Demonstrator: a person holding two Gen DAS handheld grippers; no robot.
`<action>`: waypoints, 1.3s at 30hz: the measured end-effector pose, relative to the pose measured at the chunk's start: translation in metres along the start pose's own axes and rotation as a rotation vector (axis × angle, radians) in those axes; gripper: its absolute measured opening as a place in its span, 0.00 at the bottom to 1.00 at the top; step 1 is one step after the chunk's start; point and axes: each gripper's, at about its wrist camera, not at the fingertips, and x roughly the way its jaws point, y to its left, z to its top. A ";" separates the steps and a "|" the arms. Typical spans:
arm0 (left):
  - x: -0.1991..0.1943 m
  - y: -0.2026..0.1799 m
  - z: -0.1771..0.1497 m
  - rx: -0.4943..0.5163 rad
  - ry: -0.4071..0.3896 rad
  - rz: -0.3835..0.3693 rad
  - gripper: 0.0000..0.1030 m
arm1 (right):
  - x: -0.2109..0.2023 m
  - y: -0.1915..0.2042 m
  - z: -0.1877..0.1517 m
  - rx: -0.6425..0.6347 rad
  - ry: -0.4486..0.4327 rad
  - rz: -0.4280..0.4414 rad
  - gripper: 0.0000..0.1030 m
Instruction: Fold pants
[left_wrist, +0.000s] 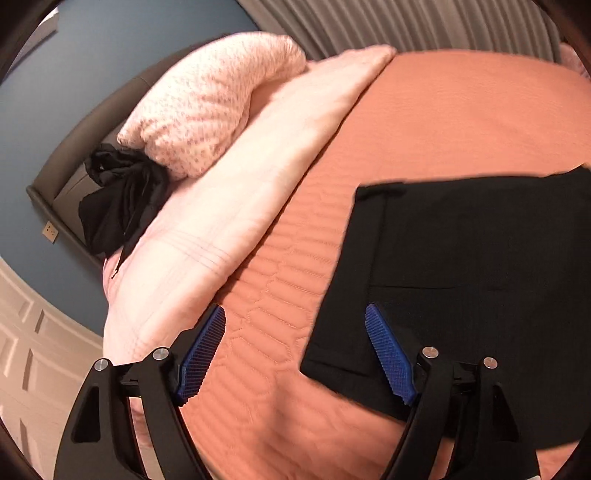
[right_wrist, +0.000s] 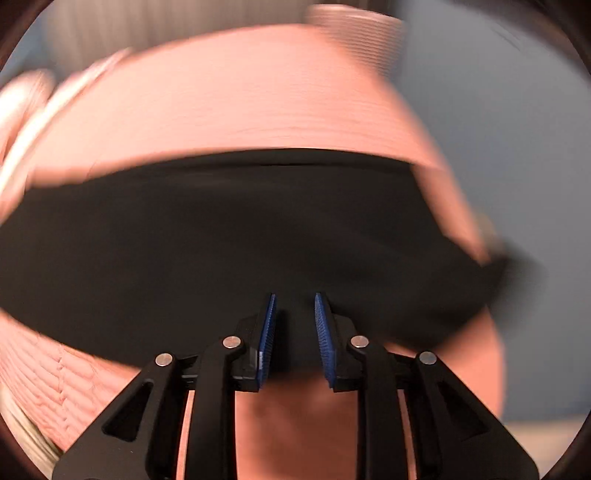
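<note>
Now the black pants (left_wrist: 461, 266) lie flat on the orange bedspread (left_wrist: 295, 280), the left gripper (left_wrist: 295, 354) spread wide and empty beside their near corner, while the right gripper (right_wrist: 294, 336) pinches their near edge, likely to fold.

The left gripper (left_wrist: 295, 354) hangs wide open over the orange bedspread (left_wrist: 424, 122), nothing between its blue pads (left_wrist: 205, 354). Folded black pants (left_wrist: 480, 288) lie at right, a pink pillow (left_wrist: 210, 110) upper left.
</note>
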 end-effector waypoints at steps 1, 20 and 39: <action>-0.017 -0.005 0.000 0.001 -0.020 -0.010 0.74 | -0.013 -0.022 -0.004 0.071 -0.012 0.040 0.21; -0.255 -0.186 -0.014 0.096 -0.134 -0.463 0.75 | 0.023 -0.120 -0.007 0.779 0.164 0.637 0.86; -0.235 -0.167 -0.016 0.076 -0.100 -0.455 0.75 | -0.034 -0.056 0.114 0.395 -0.145 0.726 0.06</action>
